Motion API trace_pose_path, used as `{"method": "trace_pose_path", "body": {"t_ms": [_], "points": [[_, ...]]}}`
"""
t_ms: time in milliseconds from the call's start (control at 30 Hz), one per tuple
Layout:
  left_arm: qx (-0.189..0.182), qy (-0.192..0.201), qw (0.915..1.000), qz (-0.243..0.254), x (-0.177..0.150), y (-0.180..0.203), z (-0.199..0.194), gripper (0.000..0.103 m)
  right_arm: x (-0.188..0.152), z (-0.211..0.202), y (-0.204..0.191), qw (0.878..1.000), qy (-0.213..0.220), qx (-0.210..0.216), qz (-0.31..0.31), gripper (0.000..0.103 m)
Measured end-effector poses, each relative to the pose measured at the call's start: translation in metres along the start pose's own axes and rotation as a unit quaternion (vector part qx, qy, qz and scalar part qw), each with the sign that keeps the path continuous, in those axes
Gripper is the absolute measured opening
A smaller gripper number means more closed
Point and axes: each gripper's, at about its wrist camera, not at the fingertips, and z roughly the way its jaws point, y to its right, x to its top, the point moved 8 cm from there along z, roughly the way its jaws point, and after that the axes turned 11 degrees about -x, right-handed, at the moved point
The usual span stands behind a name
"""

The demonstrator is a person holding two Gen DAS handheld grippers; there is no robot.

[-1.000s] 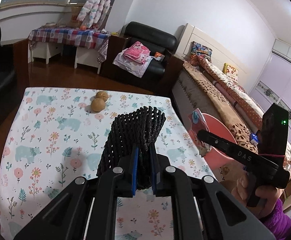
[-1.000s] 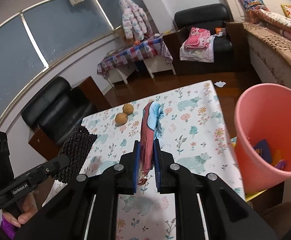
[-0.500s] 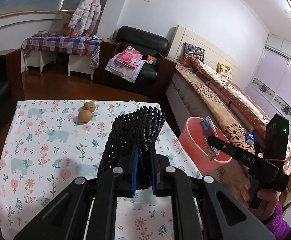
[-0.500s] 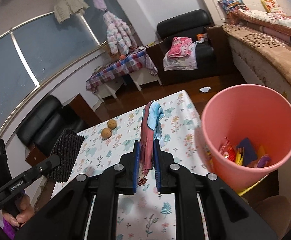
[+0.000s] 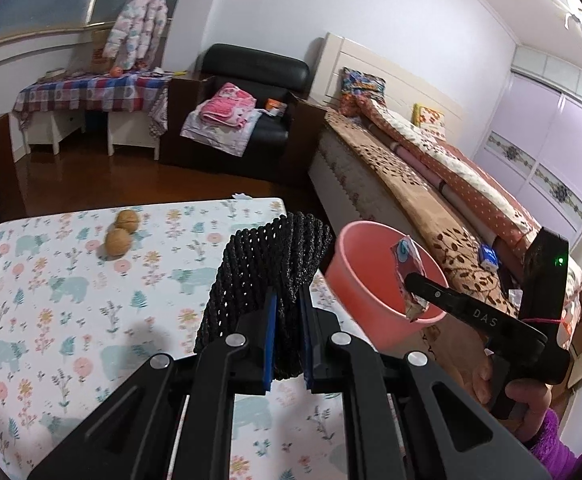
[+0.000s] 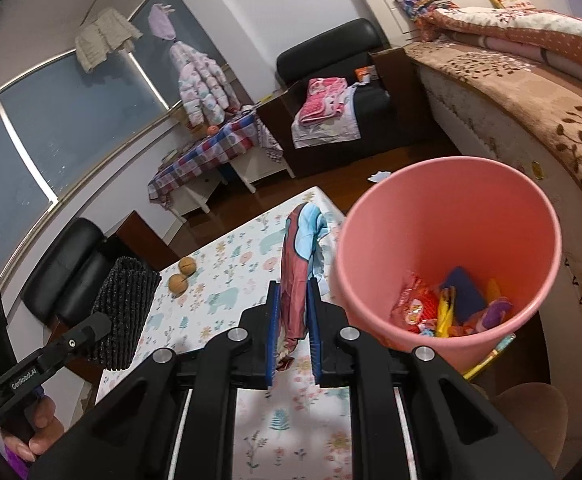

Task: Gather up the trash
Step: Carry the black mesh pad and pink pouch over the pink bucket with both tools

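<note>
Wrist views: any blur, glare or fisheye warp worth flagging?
Left wrist view: sharp throughout; black vignette in the corners; the white bed headboard bows; soft shadow on the floral tablecloth beside the black foam mesh sleeve. Right wrist view: also sharp; window frames curve strongly; no glare; inside of the pink plastic bin evenly lit, its wrappers legible.

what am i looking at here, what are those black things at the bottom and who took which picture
No robot here: a person holds a pistol-grip tool in each hand, each carrying its own camera. One picture looks along the left tool, clamped on a black mesh mat. The other looks along the right tool, clamped on a snack wrapper. Each picture also catches the other tool from the side. Below is a flowery tablecloth with two walnuts, and beside it a pink bin holding trash.
</note>
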Motion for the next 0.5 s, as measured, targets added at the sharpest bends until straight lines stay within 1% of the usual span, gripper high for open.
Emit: {"method": "trace_pose_path", "body": {"t_ms": [267,500], "points": [[-0.023,-0.020,0.9991,0.027,0.007,0.031,0.039,0.010,0.008,-0.001,0.038,0.999,0.011,-0.035,0.024,0.013],[-0.039,-0.041,0.9971,0.050,0.012,0.058,0.075,0.010,0.012,0.007,0.068,0.997,0.005,-0.049,0.051,0.013]]}}
